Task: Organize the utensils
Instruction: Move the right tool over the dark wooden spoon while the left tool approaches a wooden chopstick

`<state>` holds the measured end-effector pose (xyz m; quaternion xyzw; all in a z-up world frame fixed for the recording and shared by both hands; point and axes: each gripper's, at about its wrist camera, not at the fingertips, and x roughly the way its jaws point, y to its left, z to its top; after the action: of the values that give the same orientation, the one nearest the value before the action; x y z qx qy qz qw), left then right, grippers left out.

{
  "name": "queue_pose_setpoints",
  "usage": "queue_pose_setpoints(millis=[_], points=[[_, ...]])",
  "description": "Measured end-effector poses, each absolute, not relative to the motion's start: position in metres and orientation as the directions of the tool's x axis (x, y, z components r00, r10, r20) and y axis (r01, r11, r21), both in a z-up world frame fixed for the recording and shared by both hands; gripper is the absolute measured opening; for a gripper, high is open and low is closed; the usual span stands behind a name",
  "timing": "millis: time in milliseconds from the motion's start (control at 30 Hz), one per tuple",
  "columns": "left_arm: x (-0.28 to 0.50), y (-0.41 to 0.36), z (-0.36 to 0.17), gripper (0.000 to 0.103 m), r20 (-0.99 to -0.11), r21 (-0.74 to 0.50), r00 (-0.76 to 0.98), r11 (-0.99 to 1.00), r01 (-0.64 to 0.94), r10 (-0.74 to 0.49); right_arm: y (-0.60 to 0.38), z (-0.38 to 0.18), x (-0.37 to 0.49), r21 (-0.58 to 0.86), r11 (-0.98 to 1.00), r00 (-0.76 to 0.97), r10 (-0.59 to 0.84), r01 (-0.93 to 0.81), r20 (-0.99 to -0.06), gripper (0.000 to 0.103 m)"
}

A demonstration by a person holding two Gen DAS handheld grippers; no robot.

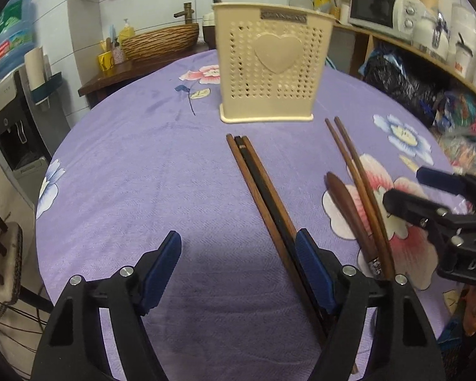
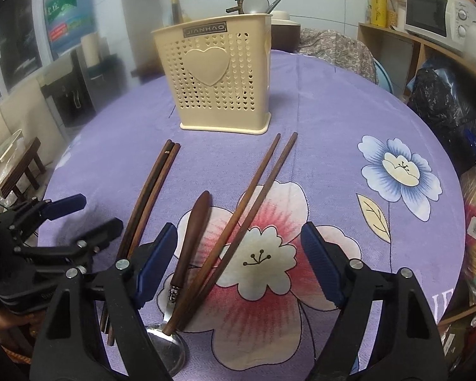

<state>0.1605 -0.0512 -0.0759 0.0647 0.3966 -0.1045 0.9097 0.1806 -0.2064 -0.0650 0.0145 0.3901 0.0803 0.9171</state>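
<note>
Spoon [image 2: 174, 324] nearest — beyond, cream holder [image 2: 219, 76] labelled "JIANHAO".

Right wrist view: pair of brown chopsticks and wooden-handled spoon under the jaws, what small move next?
Probably lower the right gripper and close on the pair of brown wooden chopsticks: its jaws are open astride them, nothing gripped, and the cream perforated utensil holder stands behind.

Open left gripper [image 1: 238, 273] over purple cloth [image 1: 142, 190], chopstick bundle [image 1: 260, 190] beside its right finger.
</note>
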Motion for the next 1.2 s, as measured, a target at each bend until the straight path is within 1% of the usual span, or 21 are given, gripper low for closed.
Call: queue_pose_setpoints(millis=[133, 267, 300, 367, 500, 567, 633, 700, 767, 833, 900, 1033, 1100, 1167, 1200], points=[[0.161, -0.049, -0.079, 0.074, -0.739, 0.053, 0.661, 0.968, 0.245, -0.127, -0.206, -0.065, 0.182, 0.088, 0.987, 0.682, 0.157, -0.134, -0.714, 0.080], [0.165, -0.023, -0.078, 0.073, -0.741, 0.115, 0.671, 0.977, 0.177, -0.035, -0.208, -0.064, 0.180, 0.078, 0.989, 0.687, 0.145, -0.128, -0.712, 0.080], [0.167, -0.012, -0.077, 0.073, -0.743, 0.098, 0.668, 0.982, 0.160, -0.035, -0.209, -0.064, 0.180, 0.079, 0.989, 0.687, 0.146, -0.128, -0.712, 0.080], [0.166, 0.009, -0.072, 0.073, -0.742, 0.026, 0.668, 0.992, 0.121, -0.062, -0.207, -0.064, 0.182, 0.083, 0.988, 0.687, 0.151, -0.132, -0.711, 0.080], [0.164, 0.009, -0.065, 0.073, -0.725, 0.024, 0.685, 0.992, 0.123, -0.067, -0.197, -0.065, 0.186, 0.086, 0.982, 0.674, 0.177, -0.166, -0.717, 0.080], [0.165, 0.003, -0.064, 0.073, -0.723, 0.015, 0.686, 0.991, 0.135, -0.082, -0.190, -0.066, 0.189, 0.081, 0.978, 0.669, 0.190, -0.191, -0.719, 0.074], [0.165, 0.001, -0.064, 0.073, -0.719, 0.001, 0.689, 0.991, 0.135, -0.094, -0.185, -0.068, 0.193, 0.094, 0.973, 0.654, 0.211, -0.210, -0.726, 0.064], [0.165, 0.001, -0.064, 0.074, -0.719, -0.011, 0.688, 0.991, 0.135, -0.102, -0.181, -0.071, 0.199, 0.123, 0.966, 0.632, 0.242, -0.226, -0.737, 0.058], [0.165, 0.001, -0.065, 0.074, -0.719, -0.008, 0.689, 0.991, 0.133, -0.098, -0.177, -0.075, 0.204, 0.150, 0.962, 0.610, 0.263, -0.230, -0.747, 0.055], [0.165, 0.003, -0.066, 0.074, -0.721, -0.011, 0.686, 0.992, 0.127, -0.097, -0.173, -0.080, 0.209, 0.155, 0.963, 0.596, 0.258, -0.219, -0.761, 0.049], [0.165, 0.005, -0.066, 0.074, -0.721, -0.018, 0.686, 0.992, 0.124, -0.098, -0.169, -0.083, 0.212, 0.158, 0.965, 0.586, 0.254, -0.211, -0.769, 0.047], [0.164, 0.008, -0.067, 0.075, -0.721, -0.022, 0.686, 0.993, 0.118, -0.098, -0.162, -0.090, 0.218, 0.134, 0.972, 0.575, 0.222, -0.192, -0.788, 0.045], [0.164, 0.008, -0.067, 0.075, -0.721, -0.025, 0.686, 0.993, 0.118, -0.100, -0.157, -0.091, 0.217, 0.099, 0.977, 0.581, 0.193, -0.190, -0.790, 0.044], [0.164, 0.008, -0.068, 0.075, -0.722, -0.026, 0.684, 0.993, 0.117, -0.100, -0.152, -0.092, 0.219, 0.061, 0.979, 0.587, 0.165, -0.193, -0.793, 0.039], [0.164, 0.008, -0.068, 0.075, -0.723, -0.027, 0.683, 0.993, 0.117, -0.101, -0.150, -0.092, 0.219, 0.048, 0.980, 0.589, 0.155, -0.192, -0.793, 0.032]])
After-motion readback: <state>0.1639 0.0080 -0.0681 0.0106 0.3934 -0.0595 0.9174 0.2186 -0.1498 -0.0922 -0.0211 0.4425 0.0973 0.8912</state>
